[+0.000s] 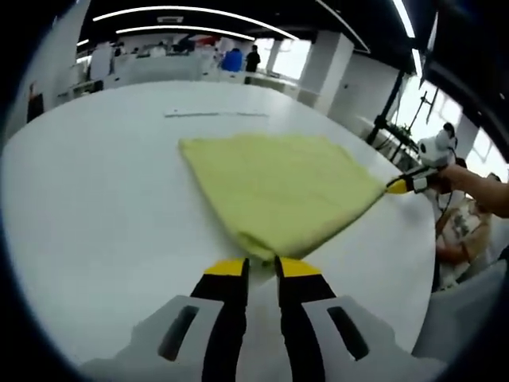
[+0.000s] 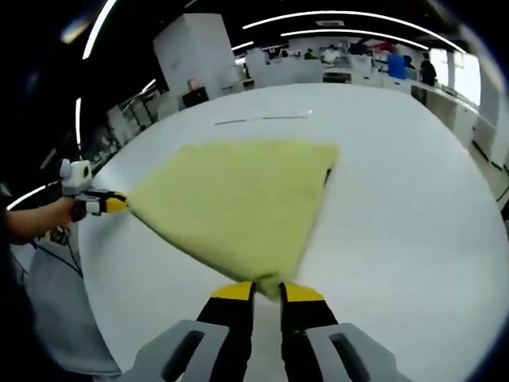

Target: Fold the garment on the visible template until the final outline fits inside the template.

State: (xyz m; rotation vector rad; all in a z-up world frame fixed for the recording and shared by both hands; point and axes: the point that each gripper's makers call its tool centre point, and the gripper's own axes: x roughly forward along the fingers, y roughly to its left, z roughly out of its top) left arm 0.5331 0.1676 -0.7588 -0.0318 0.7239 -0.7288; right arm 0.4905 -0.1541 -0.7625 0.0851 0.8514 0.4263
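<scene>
Yellow-green garment (image 1: 278, 191) lies flat mid-worktop (image 1: 95, 207), folded into a rough triangle. Left claw (image 1: 262, 267) is clenched on the nearest corner. Right claw (image 2: 268, 290) grips another corner, also seen at the worktop's edge (image 1: 402, 185). Thin dark template line (image 2: 262, 119) sits on the worktop beyond the cloth.

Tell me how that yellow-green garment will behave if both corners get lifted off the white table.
Likely floppy: the yellow-green garment lies flat on the white table and tapers to a point at each gripper, left gripper and right gripper. Probably light, since corner pinches alone pull it taut. Its nubby surface suggests it won't slip easily.
</scene>
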